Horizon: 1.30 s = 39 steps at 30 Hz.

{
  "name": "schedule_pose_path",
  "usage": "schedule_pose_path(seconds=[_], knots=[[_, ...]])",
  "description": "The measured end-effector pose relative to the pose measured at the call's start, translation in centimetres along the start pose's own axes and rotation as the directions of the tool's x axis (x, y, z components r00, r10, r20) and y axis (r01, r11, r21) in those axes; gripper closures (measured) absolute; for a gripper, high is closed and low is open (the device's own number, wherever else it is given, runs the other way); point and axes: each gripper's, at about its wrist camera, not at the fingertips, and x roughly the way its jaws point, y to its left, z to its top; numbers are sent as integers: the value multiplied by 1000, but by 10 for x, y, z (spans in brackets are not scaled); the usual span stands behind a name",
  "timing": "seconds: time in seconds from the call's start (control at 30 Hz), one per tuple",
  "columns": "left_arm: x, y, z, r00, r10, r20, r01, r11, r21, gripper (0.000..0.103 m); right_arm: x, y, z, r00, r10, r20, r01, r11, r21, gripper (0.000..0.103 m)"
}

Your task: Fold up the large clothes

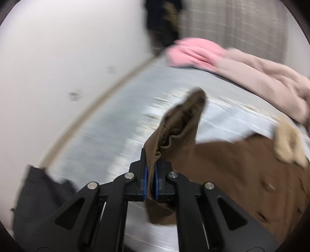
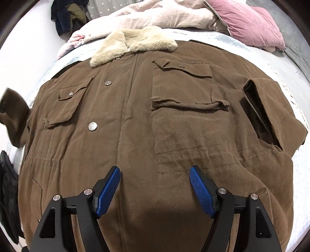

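A brown jacket (image 2: 135, 135) lies front-up across a bed (image 2: 281, 64), its pale fleece collar (image 2: 133, 45) at the far end, and the folding has only begun. My left gripper (image 1: 151, 170) is clamped on the cuff of the left sleeve (image 1: 180, 124), which stands up off the bedcover between the blue pads (image 1: 145, 180); the view there is streaked with motion blur. That same sleeve shows as a dark blurred flap at the left edge of the right wrist view, not yet laid over the body of the jacket.

My right gripper (image 2: 155, 186) hangs over the lower front of the jacket with its jaws apart and nothing between them. The right sleeve (image 2: 265, 114) already lies turned in over the side panel, its dark cuff opening showing. Chest pockets and snaps are flat and uncovered.

By my reading, one sleeve is in and the other is under way. Still to come are laying the left sleeve across the front and then folding the body itself. A pink pillow (image 2: 251, 25) and a crumpled pale quilt (image 2: 160, 17) crowd the head of the bed beyond the collar.
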Motion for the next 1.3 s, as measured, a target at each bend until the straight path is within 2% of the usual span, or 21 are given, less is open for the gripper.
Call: schedule_pose_path(seconds=[0.07,0.13,0.23,0.37,0.47,0.5,0.57,0.6,0.63,0.73,0.83,0.93,1.0,1.03,1.1,1.13,1.17,1.23,1.27,1.3], knots=[[7,29,7,993,114,35,-113,993,-17,96,2,-1,1,1000,-4,3,4,1000,5,28],[24,55,7,984,180,7,-179,982,-57,96,4,-3,3,1000,-7,1,7,1000,10,28],[61,80,-14,972,190,-135,-206,972,-114,96,9,-3,6,1000,-12,-2,12,1000,18,28],[109,76,-51,930,249,-271,-284,954,-98,95,14,-2,7,1000,-27,-3,27,999,16,28],[119,64,-57,906,306,-292,-335,940,-56,87,13,-1,6,1000,-28,1,28,1000,1,28],[116,60,-55,906,323,-275,-348,936,-46,84,11,-2,6,1000,-24,5,24,1000,-4,28],[104,48,-46,917,325,-231,-340,940,-29,65,8,-2,6,1000,-19,17,19,1000,-5,28],[96,40,-41,930,306,-203,-316,948,-20,45,6,-3,6,999,-20,30,20,1000,-4,28],[84,34,-37,942,289,-172,-296,955,-13,30,4,-4,6,999,-23,36,23,1000,-3,28],[46,13,-31,970,225,-93,-225,974,10,24,-2,-5,5,997,-43,62,43,999,-7,28],[13,-18,-36,991,97,-89,-92,994,52,21,-19,-10,4,988,-84,127,84,996,0,28],[-18,-53,-56,992,-68,-106,76,994,74,16,-38,-18,3,966,-159,205,165,986,-12,28],[-40,-74,-77,978,-174,-118,184,980,77,10,-45,-29,4,943,-230,240,236,972,5,28],[-51,-89,-93,961,-240,-135,252,964,85,5,-48,-37,4,929,-260,262,263,964,23,28],[-62,-114,-117,925,-337,-178,357,930,94,4,-52,-54,3,903,-306,302,298,952,71,28],[-67,-129,-132,896,-387,-217,414,905,94,4,-52,-62,3,895,-324,307,310,946,95,28],[-70,-143,-146,867,-431,-252,464,882,89,4,-51,-71,5,891,-337,303,317,941,114,28],[-77,-163,-169,820,-493,-290,533,843,73,4,-46,-88,8,888,-357,292,330,934,138,28],[-81,-175,-181,800,-516,-306,561,824,78,4,-43,-96,9,885,-370,283,340,928,150,28],[-89,-180,-191,791,-525,-312,575,814,87,4,-39,-105,10,883,-383,271,350,922,163,28]])
